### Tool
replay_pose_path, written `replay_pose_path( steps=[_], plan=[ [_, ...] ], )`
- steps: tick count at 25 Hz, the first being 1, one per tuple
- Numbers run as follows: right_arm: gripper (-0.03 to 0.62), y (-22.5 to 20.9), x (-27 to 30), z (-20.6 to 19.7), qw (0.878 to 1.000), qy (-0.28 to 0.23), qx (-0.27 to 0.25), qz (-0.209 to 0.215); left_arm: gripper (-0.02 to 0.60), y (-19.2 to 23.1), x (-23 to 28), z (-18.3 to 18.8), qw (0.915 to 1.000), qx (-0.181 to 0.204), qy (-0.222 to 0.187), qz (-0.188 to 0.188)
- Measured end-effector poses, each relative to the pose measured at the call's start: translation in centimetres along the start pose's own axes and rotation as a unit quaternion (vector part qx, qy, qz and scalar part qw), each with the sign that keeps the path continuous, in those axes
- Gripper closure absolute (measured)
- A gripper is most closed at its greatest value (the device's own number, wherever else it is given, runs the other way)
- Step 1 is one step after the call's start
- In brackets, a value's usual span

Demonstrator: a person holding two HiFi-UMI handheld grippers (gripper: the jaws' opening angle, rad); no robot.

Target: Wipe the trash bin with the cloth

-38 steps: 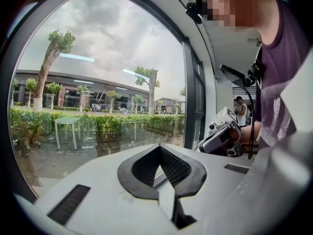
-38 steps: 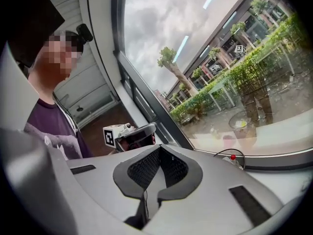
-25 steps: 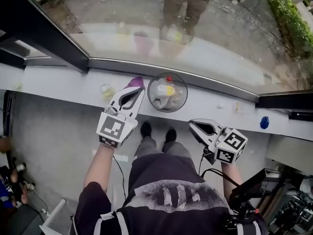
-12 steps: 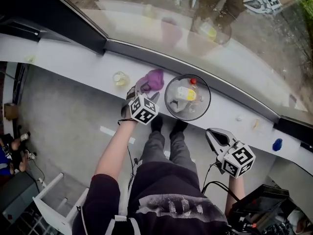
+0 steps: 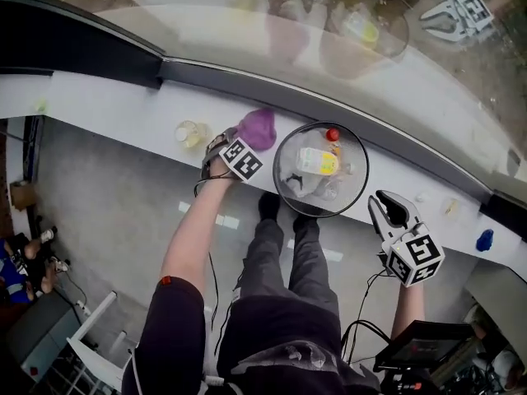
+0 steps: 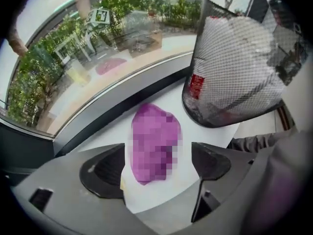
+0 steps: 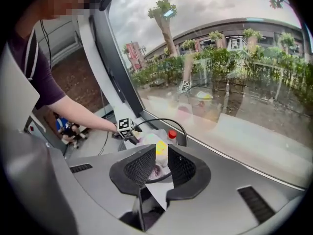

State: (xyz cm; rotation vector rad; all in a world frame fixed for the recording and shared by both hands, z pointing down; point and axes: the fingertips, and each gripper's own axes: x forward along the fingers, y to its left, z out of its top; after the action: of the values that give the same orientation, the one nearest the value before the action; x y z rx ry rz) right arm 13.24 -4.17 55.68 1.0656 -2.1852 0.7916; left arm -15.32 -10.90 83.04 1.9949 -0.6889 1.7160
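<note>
A round black mesh trash bin (image 5: 284, 175) stands on the white sill, with a red-capped bottle and crumpled plastic inside. Just left of it lies a purple cloth (image 5: 258, 127). My left gripper (image 5: 234, 142) sits at the cloth's near side. In the left gripper view the cloth (image 6: 155, 146) rests on the sill between the jaws of the left gripper (image 6: 156, 164), which are wide and still opening, and the pads do not touch it. The bin (image 6: 234, 72) rises at the right. My right gripper (image 5: 385, 206) hangs beside the bin's right edge. Its jaws (image 7: 159, 163) are opening, narrowly apart with nothing between them.
A small clear cup (image 5: 188, 132) stands on the sill (image 5: 107, 105) left of the cloth. A blue object (image 5: 484, 239) lies at the far right. The window glass (image 5: 346, 64) runs along the back of the sill. The person's legs, a cable and a white frame (image 5: 95, 348) are below.
The left gripper has gone forward to the sill and its jaws have opened around the cloth lying there. The right gripper has moved up to the bin's right side.
</note>
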Motion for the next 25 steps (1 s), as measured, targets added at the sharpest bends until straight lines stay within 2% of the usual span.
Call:
replay_pose_path(
  steps=[4,8,9,11,14,15,16,18,19,21,23,25],
  plan=[
    [0.453,-2.4,2.4,-2.5,0.999,0.047,0.003,-0.024,0.164,-0.1,4.1,0.1,0.9998,0.008,0.018,-0.007],
    [0.451,-3.2,4.5,-4.4,0.996,0.087,0.016,-0.026,0.167,-0.1,6.9,-0.8,0.9993,0.004,0.035,-0.011],
    [0.451,-3.5,5.0,-4.9,0.995,0.095,0.022,-0.026,0.189,-0.1,7.4,-1.0,0.9992,0.005,0.038,-0.010],
    [0.451,-3.7,5.9,-5.6,0.994,0.101,0.048,-0.019,0.263,-0.2,8.3,-1.1,0.9990,0.008,0.042,-0.011],
    [0.461,-3.6,6.8,-6.2,0.989,0.095,0.117,-0.002,0.306,-0.1,8.6,-1.1,0.9985,0.018,0.049,-0.015],
    [0.479,-3.8,7.0,-6.3,0.985,0.091,0.147,-0.001,0.495,0.1,8.4,-0.9,0.9985,0.021,0.048,-0.015],
    [0.497,-4.0,7.1,-6.4,0.979,0.085,0.184,-0.003,0.518,0.0,8.2,-0.6,0.9989,0.014,0.039,-0.023],
    [0.528,-4.4,7.1,-6.8,0.964,0.073,0.256,-0.007,0.518,-0.3,6.6,0.8,0.9977,-0.040,-0.013,-0.053],
    [0.534,-4.3,7.1,-7.1,0.956,0.066,0.285,-0.009,0.518,-0.4,5.1,1.6,0.9933,-0.077,-0.054,-0.067],
    [0.545,-4.1,7.3,-7.6,0.938,0.049,0.342,-0.010,0.518,-0.6,0.9,3.0,0.9783,-0.132,-0.136,-0.084],
    [0.551,-4.4,7.4,-7.9,0.911,0.019,0.413,-0.009,0.518,-0.9,-3.7,5.1,0.9614,-0.146,-0.210,-0.101],
    [0.549,-4.9,6.9,-8.3,0.882,-0.007,0.471,-0.009,0.518,-2.0,-7.8,7.3,0.9467,-0.131,-0.267,-0.124]
  ],
)
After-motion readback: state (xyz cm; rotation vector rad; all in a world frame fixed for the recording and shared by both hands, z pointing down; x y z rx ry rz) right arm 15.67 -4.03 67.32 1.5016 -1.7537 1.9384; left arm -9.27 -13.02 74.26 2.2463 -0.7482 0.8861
